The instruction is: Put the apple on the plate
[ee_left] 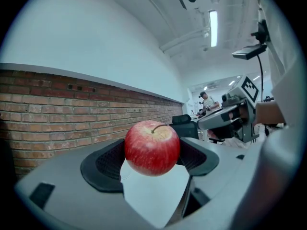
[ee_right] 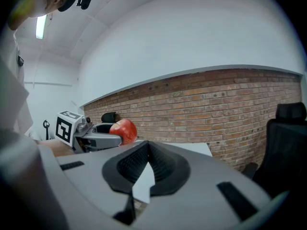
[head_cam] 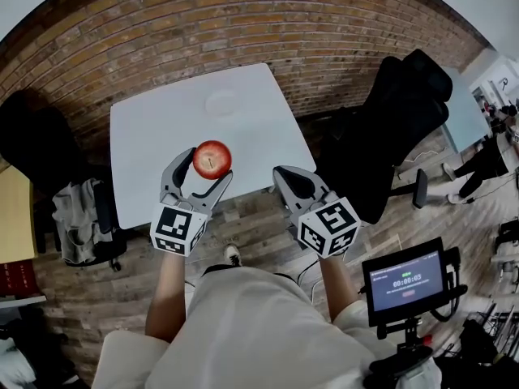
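Head view, apple [head_cam: 212, 159]: red, stem up, lifted over the near part of the white table [head_cam: 154, 136]
Head view, left gripper [head_cam: 203, 171]: jaws clamped on the apple from both sides, marker cube [head_cam: 176, 229] toward the person
Head view, right gripper [head_cam: 285, 178]: jaws brought together with nothing in them, held beside the table's near right edge over the wooden floor [head_cam: 251, 209]
Head view, plate [head_cam: 221, 102]: pale, faint against the table top, on the far half and well apart from the apple
Head view, surroundings: black office chair [head_cam: 405, 112] right of the table, small screen on a stand [head_cam: 405, 280] at lower right

Left gripper view, apple [ee_left: 152, 147]: fills the gap between the dark ribbed pads [ee_left: 108, 164], which press on its two sides
Left gripper view, below: white table [ee_left: 153, 200] under the apple
Left gripper view, background: brick wall [ee_left: 57, 114], ceiling light [ee_left: 212, 28], right gripper [ee_left: 206, 122] at the right

Right gripper view, right gripper [ee_right: 146, 166]: pads meet at the tips and hold nothing
Right gripper view, left side: left gripper [ee_right: 115, 137] holding the apple [ee_right: 124, 131]
Right gripper view, background: brick wall [ee_right: 216, 109], table [ee_right: 192, 148], black chair [ee_right: 288, 143] at the right edge
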Demonstrator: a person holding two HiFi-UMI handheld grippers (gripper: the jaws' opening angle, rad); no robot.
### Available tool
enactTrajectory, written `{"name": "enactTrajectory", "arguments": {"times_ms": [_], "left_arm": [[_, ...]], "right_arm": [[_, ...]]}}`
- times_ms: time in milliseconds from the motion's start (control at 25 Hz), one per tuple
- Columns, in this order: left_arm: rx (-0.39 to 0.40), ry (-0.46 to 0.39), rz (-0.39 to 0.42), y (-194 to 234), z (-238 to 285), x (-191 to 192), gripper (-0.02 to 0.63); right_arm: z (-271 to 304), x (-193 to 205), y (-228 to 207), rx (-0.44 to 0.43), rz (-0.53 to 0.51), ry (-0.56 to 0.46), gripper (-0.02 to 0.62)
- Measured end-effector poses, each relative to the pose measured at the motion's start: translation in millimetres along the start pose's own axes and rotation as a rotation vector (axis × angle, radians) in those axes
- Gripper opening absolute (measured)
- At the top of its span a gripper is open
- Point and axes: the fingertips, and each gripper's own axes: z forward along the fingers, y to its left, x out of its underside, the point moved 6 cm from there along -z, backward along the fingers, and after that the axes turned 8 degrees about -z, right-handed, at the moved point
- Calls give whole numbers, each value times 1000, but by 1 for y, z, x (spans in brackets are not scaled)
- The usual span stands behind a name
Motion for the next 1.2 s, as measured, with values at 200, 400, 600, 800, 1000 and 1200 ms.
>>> {"name": "enactTrajectory", "arguments": {"times_ms": [200, 400, 600, 800, 1000, 1200], "left_arm": [[21, 2, -6, 38, 23, 8, 365], [34, 11, -16, 49, 31, 5, 365], [48, 31, -26, 60, 40, 9, 365], [59, 50, -37, 69, 49, 12, 365], [65, 59, -49, 76, 64, 18, 365], [60, 67, -47, 85, 77, 16, 365]], "right_arm": [[38, 3, -8, 20, 10, 6, 3], [46, 1, -7, 28, 25, 13, 3], [54, 1, -10, 48, 45, 17, 3], [61, 1, -13, 64, 65, 19, 3], [71, 5, -21, 68, 70, 29, 3], [80, 5, -32, 68, 76, 39, 3]]}}
